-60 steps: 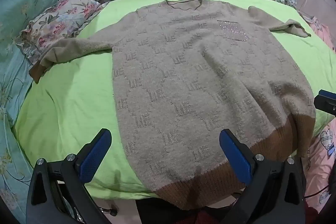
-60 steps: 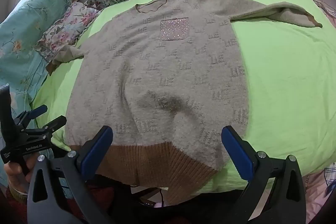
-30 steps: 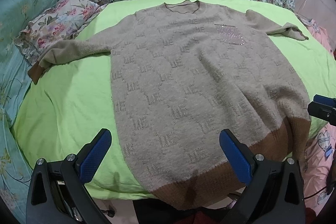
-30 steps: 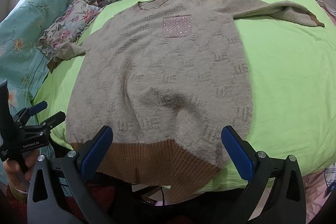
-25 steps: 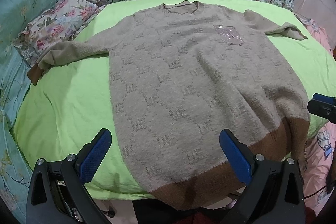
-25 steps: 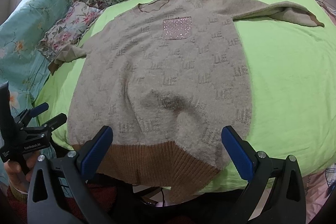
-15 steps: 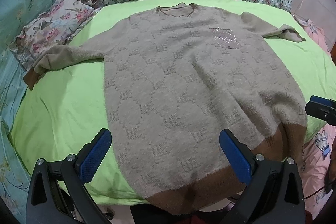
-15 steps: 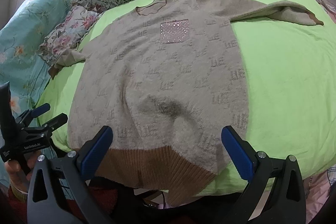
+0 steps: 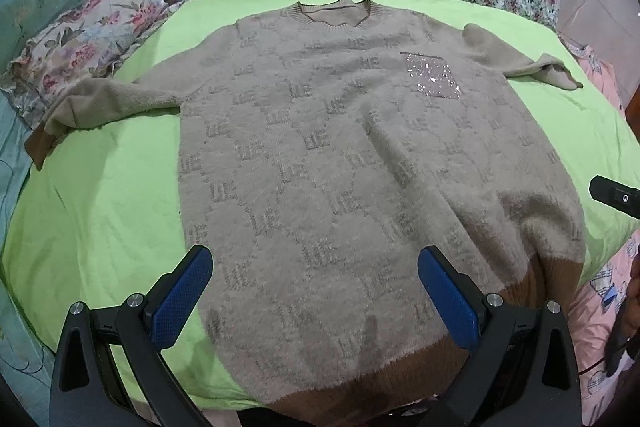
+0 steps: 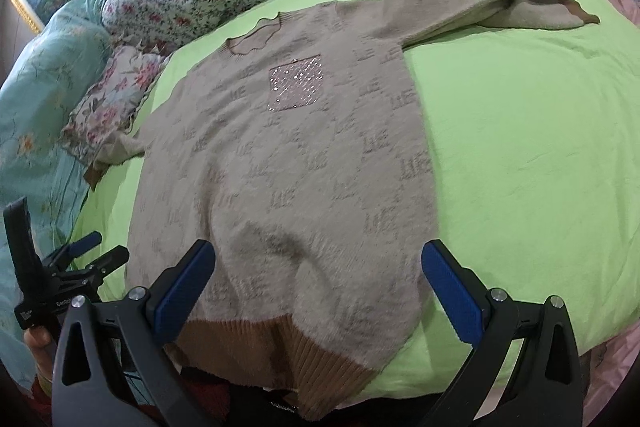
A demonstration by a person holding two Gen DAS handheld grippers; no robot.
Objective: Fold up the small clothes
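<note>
Left wrist view: sweater [image 9: 360, 163] flat on green sheet [image 9: 100, 195], hem [image 9: 400, 387] overhanging near edge. Left gripper [image 9: 312, 291] and right gripper [image 10: 316, 287] spread wide, empty. Risk: hem's weight drags sweater off sheet.

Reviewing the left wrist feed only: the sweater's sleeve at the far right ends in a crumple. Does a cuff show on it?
Observer: Yes. In the right wrist view that sleeve lies angled across the green sheet, and a brown cuff shows at its end.
Operator: Is the right gripper holding the hem?
Observer: No. The right gripper has its jaws wide open near the brown hem, clamped on nothing.
Operator: And my own gripper, seen from outside?
Observer: The left gripper sits past the left edge of the sweater, held by a hand, gripping nothing.
</note>
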